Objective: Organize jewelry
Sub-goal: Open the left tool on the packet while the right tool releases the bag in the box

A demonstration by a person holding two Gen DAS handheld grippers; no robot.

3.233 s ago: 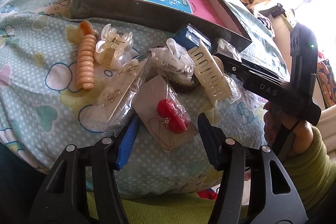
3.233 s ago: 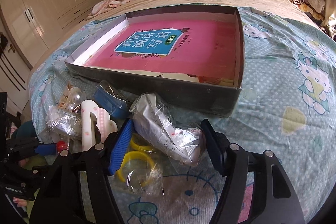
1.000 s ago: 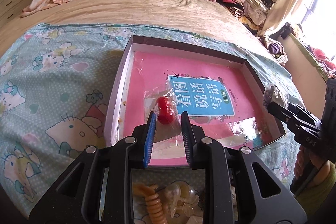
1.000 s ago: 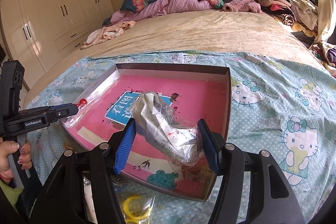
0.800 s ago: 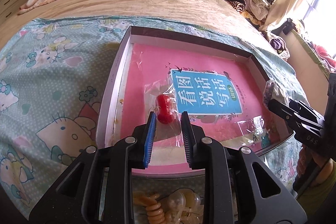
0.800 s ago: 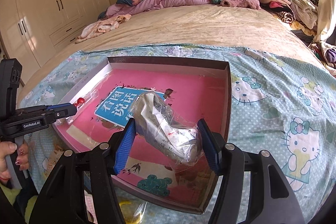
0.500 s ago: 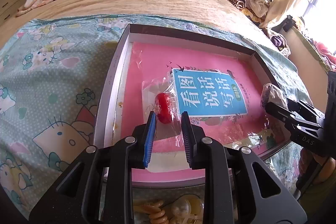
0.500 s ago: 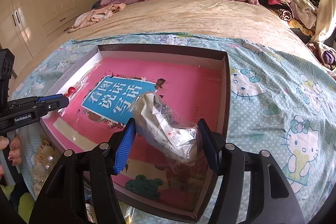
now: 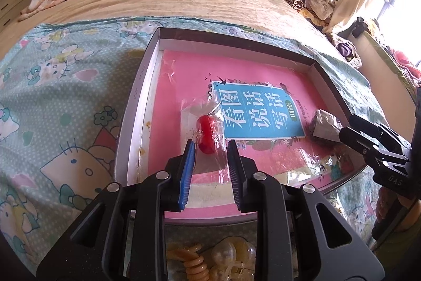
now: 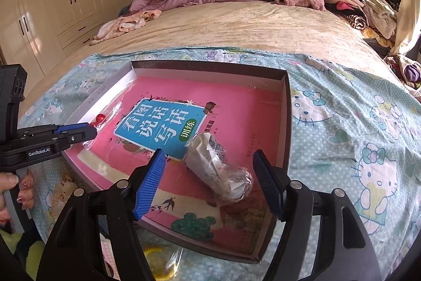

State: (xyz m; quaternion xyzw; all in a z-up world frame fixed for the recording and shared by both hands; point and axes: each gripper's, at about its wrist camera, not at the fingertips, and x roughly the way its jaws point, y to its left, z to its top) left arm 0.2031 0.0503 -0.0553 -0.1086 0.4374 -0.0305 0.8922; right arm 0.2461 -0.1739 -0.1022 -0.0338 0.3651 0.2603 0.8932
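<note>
On the left, the left gripper (image 9: 210, 149) is seen with its jaws drawn close on the near edge of the clear packet of red earrings (image 9: 206, 133); whether the film is truly pinched or merely flanked cannot be told for certain, but it is judged to be held. The packet extends straight ahead of the jaws, its long axis running away from the gripper, and it is laid over the pink book in the left half of the grey box (image 9: 136, 107), which sits on the bed. The red bead is placed just beyond the fingertips.

Further right, the right gripper (image 10: 210, 170) is spread wide, nothing being clamped. The crumpled plastic-wrapped bundle (image 10: 218, 170) is found between the jaws but apart from both pads, resting on the book near the box's right wall, its long axis angled from far-left to near-right. It is judged as set down already, so a straight withdrawal toward the near rim is called for. Below the box's near edge, hair clips (image 9: 234, 257) and a spiral hair tie (image 9: 193, 262) are left on the bed, nearer the left gripper.
</note>
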